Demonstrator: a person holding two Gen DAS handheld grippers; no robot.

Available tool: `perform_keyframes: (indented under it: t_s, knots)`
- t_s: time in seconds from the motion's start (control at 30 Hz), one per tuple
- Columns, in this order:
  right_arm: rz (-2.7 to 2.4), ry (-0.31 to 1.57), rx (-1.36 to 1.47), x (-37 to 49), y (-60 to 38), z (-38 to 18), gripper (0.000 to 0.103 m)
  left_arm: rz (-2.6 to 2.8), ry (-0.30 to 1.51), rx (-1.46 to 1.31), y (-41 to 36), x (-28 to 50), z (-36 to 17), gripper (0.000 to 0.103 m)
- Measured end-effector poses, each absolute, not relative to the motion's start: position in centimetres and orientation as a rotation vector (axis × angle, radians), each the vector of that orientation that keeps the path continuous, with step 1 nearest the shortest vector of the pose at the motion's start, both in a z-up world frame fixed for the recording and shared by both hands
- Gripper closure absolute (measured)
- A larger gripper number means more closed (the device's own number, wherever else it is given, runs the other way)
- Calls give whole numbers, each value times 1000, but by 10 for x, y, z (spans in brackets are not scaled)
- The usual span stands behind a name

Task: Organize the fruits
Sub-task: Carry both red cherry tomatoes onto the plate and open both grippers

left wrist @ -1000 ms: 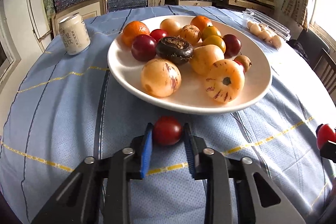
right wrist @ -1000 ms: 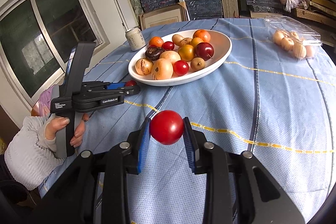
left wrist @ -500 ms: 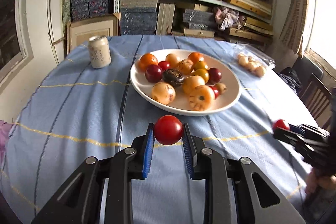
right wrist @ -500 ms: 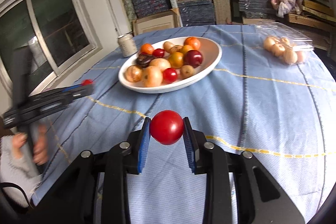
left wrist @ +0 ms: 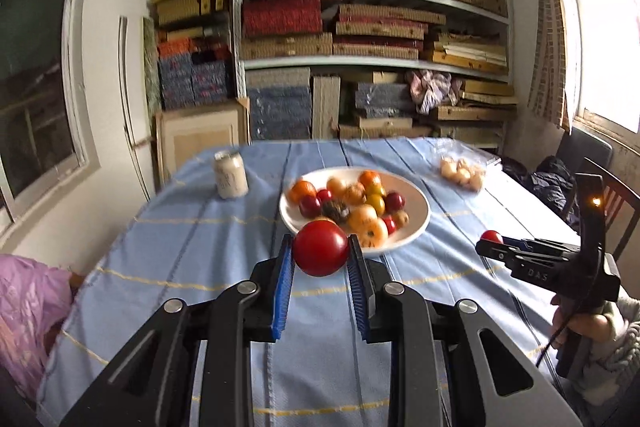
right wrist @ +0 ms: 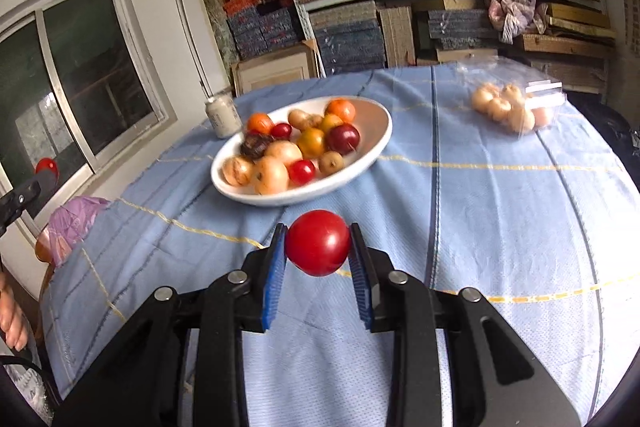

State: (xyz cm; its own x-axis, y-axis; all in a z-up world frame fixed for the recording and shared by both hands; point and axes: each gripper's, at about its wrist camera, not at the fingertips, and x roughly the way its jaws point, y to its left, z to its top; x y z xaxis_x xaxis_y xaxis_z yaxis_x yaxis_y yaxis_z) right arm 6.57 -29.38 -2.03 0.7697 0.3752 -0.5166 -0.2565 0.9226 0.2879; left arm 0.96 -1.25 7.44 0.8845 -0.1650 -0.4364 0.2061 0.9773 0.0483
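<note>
Item: two red tomatoes, one per hand. My left tongs (left wrist: 320,259) are clamped on a tomato (left wrist: 320,253); my right tongs (right wrist: 317,247) are clamped on another tomato (right wrist: 318,242). Both are lifted clear of the tabletop (right wrist: 500,211). Landmark: white plate (right wrist: 376,135) of mixed fruit. From it, each held tomato lies on the near side, plate straight ahead; neither hand looks clearly nearer. Tomatoes are round: no long axis, heading immaterial.
</note>
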Motion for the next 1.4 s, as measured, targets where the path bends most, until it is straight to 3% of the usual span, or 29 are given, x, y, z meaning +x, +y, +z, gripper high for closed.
perform_keyframes:
  t_s: [0.37, 0.53, 0.97, 1.4]
  knots:
    - [425, 446, 123, 64, -269, 79, 73, -177, 378, 138, -22, 41, 103, 77]
    - [456, 414, 104, 84, -255, 99, 73, -171, 404, 148, -28, 78, 103, 77]
    - [376, 552, 36, 207, -240, 30, 73, -217, 605, 76, -68, 234, 46, 77]
    - [417, 651, 0, 280, -220, -16, 73, -215, 743, -25, -57, 316, 3, 77]
